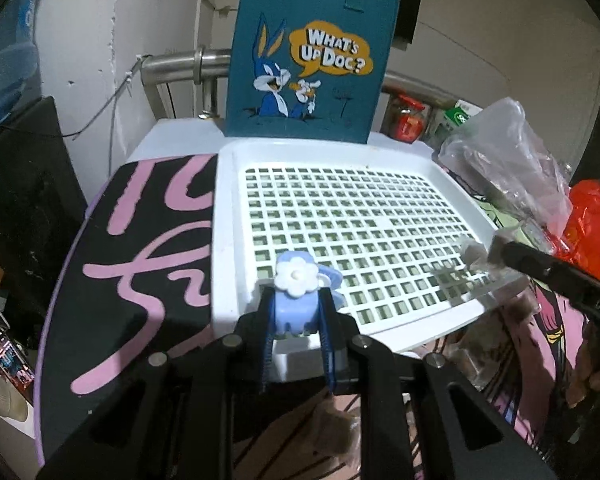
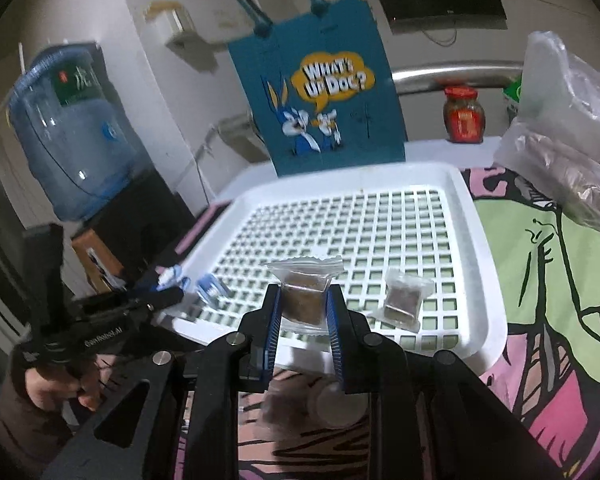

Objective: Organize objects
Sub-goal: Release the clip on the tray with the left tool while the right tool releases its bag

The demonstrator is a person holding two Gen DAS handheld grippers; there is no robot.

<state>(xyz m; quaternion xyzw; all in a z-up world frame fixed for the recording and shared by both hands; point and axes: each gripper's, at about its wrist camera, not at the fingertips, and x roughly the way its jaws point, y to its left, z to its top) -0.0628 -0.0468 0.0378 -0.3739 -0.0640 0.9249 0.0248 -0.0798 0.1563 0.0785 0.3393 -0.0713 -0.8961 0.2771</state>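
A white grid tray lies on the table. My left gripper is shut on a blue hair clip with a white flower, held over the tray's near left edge; it also shows in the right wrist view. My right gripper is shut on a clear snack packet with a brown block, held above the tray's near edge. A second snack packet lies in the tray to its right. In the left wrist view the right gripper shows blurred over the tray's right side.
A teal Bugs Bunny tote bag stands behind the tray. Clear plastic bags and a red-lidded jar sit at the right. A red bag is at far right. A water jug stands at the left.
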